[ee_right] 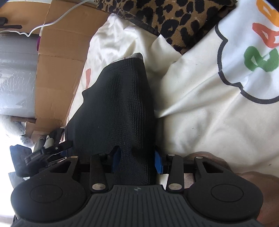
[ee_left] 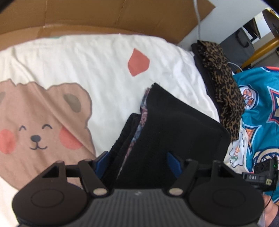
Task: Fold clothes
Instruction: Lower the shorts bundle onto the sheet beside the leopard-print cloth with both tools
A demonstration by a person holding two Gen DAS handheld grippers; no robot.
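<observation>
Mid-fold over a cream bedspread: I have the black garment (ee_left: 174,125) pinched in both tools. My left gripper (ee_left: 137,162) is clamped on a bunched edge of it, with a patterned layer showing between the black folds. My right gripper (ee_right: 137,160) is likewise clamped on black knit (ee_right: 115,108), which rises ahead of its blue pads (ee_right: 159,163). I judge the two views show one piece held at two points, though I cannot confirm it. The cloth is held bunched rather than laid flat, so I judge the fold is under way and not finished; flattening and setting it down are left.

Ahead and to the right of my left gripper lies a leopard-print item (ee_left: 221,83) that looks already folded, atop something dark. Beyond it, further right, a teal jersey (ee_left: 259,111) lies loose, apparently still to do. The bear print (ee_left: 38,125) spreads to the left, over bare bedspread (ee_left: 97,57). Cardboard (ee_left: 87,15) walls the far edge, and a white cable (ee_right: 52,22) trails there; the leopard-print pile crowds the landing space on the right.
</observation>
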